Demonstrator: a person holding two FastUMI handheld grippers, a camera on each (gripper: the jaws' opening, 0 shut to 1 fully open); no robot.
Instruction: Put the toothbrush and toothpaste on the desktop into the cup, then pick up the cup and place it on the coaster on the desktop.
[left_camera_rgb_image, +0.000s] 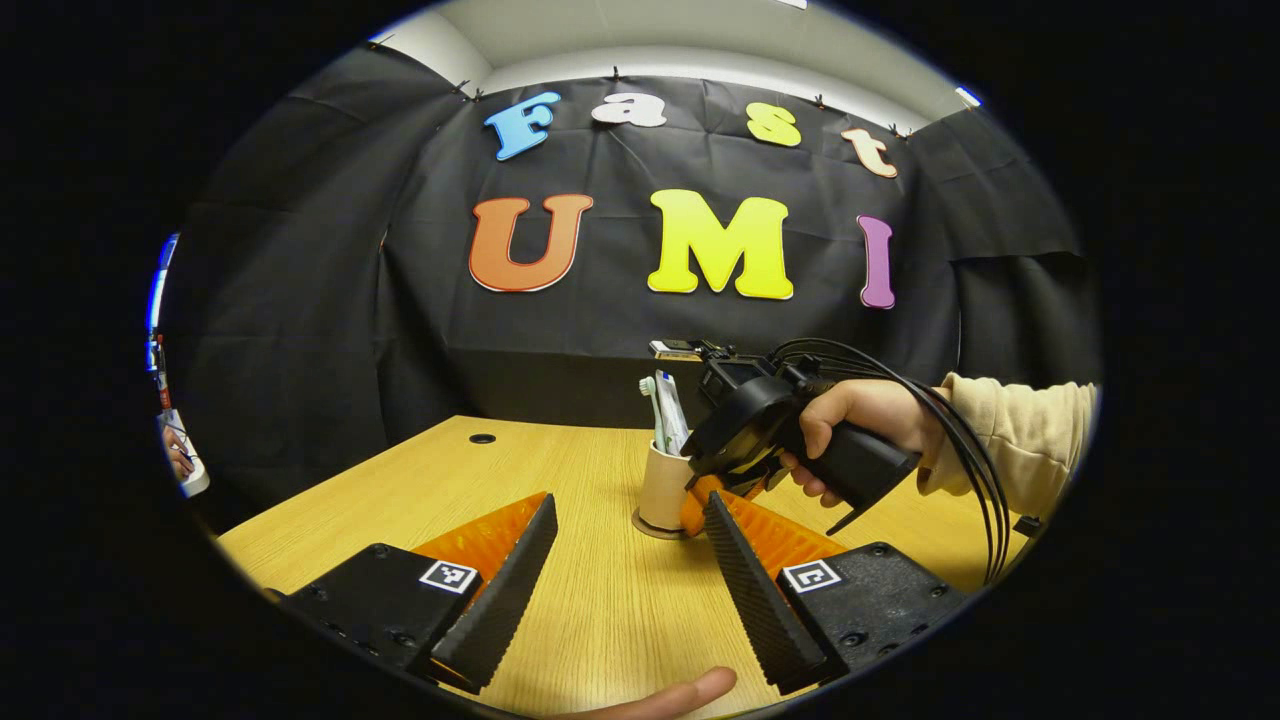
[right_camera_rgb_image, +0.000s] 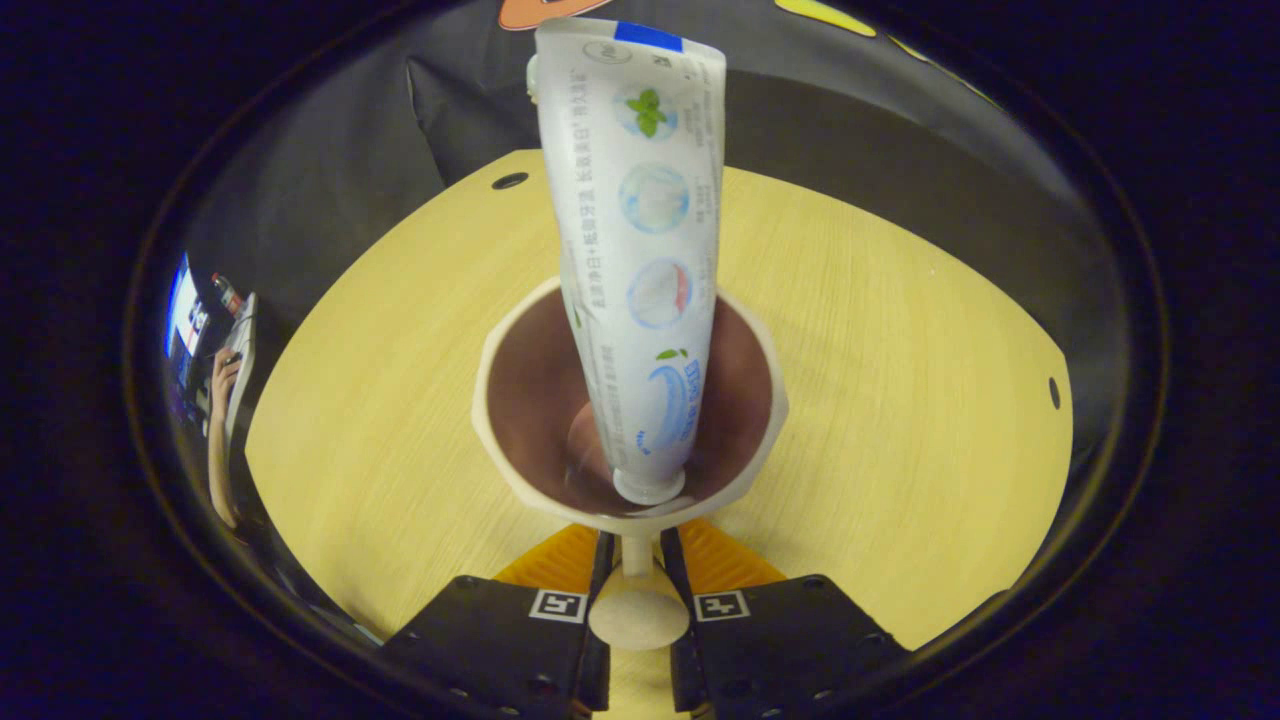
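Standing upright on the pale wooden desktop (left_camera_rgb_image: 600, 600), your cup (left_camera_rgb_image: 664, 488) is a cream beaker with a dark brown inside, and in the left gripper view it sits on a round, dark-edged coaster (left_camera_rgb_image: 650, 529) just past the fingers of your left gripper (left_camera_rgb_image: 625, 570). Out of the cup rise the toothbrush (left_camera_rgb_image: 650, 400), whose white head with a touch of green shows at the top, and beside it the toothpaste (left_camera_rgb_image: 672, 410). From the right gripper view you look down into the cup (right_camera_rgb_image: 510, 400): the toothpaste (right_camera_rgb_image: 645, 270) is a white tube with a blue band at its flat crimped end, round printed pictures and a small green leaf along its side, standing cap-down on the cup's floor and leaning up toward the far rim.

Your right gripper (right_camera_rgb_image: 637, 560) has its jaws drawn in almost together, both fingers pressing on the cup's slim cream handle, whose rounded end lies between them at the near edge. In the left gripper view that same gripper (left_camera_rgb_image: 715, 490) is at the cup's right side, held by your hand (left_camera_rgb_image: 860, 420) in a cream sleeve (left_camera_rgb_image: 1020, 430), with black cables (left_camera_rgb_image: 960, 440) looping off it.

Your left gripper's jaws stand wide open, holding nothing, low over bare desktop near the cup, and a fingertip (left_camera_rgb_image: 690, 692) shows at the bottom edge
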